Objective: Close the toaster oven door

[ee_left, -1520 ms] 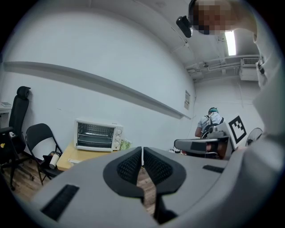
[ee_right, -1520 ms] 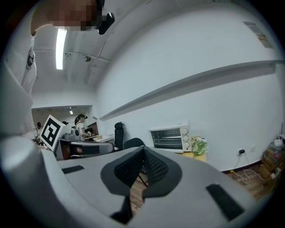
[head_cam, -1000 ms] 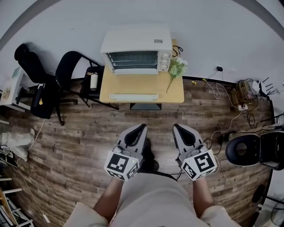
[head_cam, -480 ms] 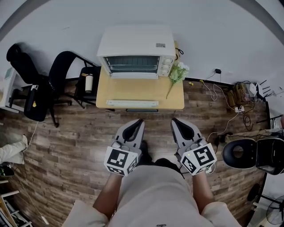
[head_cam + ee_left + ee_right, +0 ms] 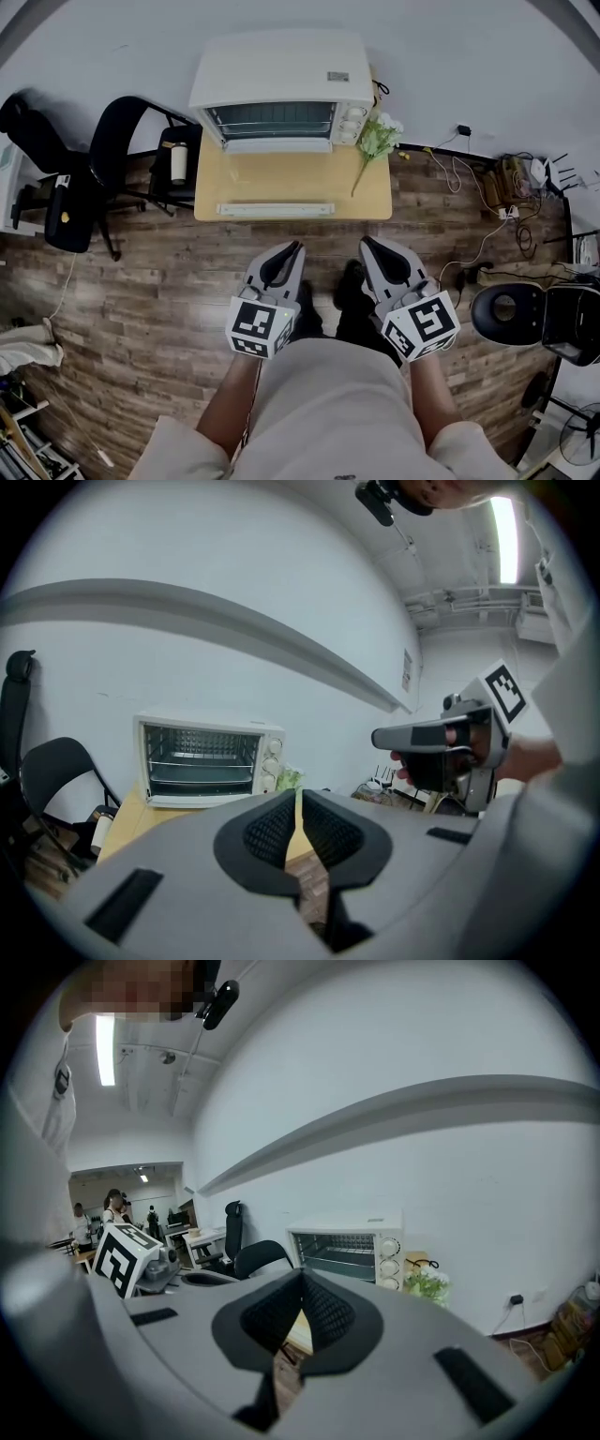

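A white toaster oven (image 5: 277, 77) stands at the back of a small wooden table (image 5: 292, 180) against the wall. Its door (image 5: 278, 144) hangs open and the racks show inside. Both grippers are held low over the floor, short of the table's front edge. My left gripper (image 5: 294, 247) is shut with nothing in it. My right gripper (image 5: 367, 242) is shut and empty too. In the left gripper view the oven (image 5: 207, 759) lies ahead beyond the left gripper (image 5: 298, 797). In the right gripper view the oven (image 5: 346, 1245) sits beyond the right gripper (image 5: 302, 1279).
A bunch of flowers (image 5: 377, 142) lies at the table's right, beside the oven. Black chairs (image 5: 127, 141) stand left of the table, one with a bottle (image 5: 176, 162) on it. Cables (image 5: 487, 192) and a black round stool (image 5: 507, 314) are on the floor at the right.
The table and oven have come closer and grown in the head view as the person steps forward. Both grippers stay shut, carried side by side.
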`<control>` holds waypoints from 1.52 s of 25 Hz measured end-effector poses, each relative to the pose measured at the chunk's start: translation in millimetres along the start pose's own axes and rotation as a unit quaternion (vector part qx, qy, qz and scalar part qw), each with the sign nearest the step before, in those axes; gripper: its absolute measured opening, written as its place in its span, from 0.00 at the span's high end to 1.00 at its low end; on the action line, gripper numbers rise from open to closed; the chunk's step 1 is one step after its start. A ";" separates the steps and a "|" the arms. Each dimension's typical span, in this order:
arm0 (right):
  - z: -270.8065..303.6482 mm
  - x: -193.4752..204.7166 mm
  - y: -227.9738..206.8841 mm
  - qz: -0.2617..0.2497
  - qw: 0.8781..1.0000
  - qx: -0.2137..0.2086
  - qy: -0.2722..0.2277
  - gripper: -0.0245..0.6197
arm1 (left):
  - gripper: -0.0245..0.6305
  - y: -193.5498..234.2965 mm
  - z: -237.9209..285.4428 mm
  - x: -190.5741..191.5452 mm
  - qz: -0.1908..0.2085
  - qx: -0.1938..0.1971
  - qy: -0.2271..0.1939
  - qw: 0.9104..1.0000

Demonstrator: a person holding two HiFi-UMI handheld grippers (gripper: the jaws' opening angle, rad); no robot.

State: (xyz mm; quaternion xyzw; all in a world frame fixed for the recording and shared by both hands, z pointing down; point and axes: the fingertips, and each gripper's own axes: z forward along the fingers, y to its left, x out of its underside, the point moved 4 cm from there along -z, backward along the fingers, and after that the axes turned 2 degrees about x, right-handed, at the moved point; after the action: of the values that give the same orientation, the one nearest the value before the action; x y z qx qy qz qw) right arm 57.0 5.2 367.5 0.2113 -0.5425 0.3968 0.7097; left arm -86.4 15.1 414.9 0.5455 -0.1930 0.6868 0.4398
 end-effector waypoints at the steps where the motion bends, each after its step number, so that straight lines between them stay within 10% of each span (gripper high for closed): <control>1: 2.6 2.0 -1.9 -0.004 1.000 -0.004 0.005 0.96 | 0.94 1.2 5.5 3.8 -0.002 0.000 0.004 1.000; 23: 43.5 43.5 -46.3 -0.006 0.998 -0.019 0.060 0.96 | 0.94 24.7 94.1 87.0 0.102 -0.043 0.112 0.988; 38: 48.0 69.5 -48.5 0.007 0.996 -0.015 0.090 0.96 | 0.94 52.7 132.6 156.1 0.293 -0.057 0.205 0.932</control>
State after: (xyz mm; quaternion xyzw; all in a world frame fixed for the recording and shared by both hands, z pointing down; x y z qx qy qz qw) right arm 73.2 -35.5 454.4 0.1601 -0.4836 0.4108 0.7561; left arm -55.3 -50.7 613.5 0.2862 -0.2890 0.8697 0.2797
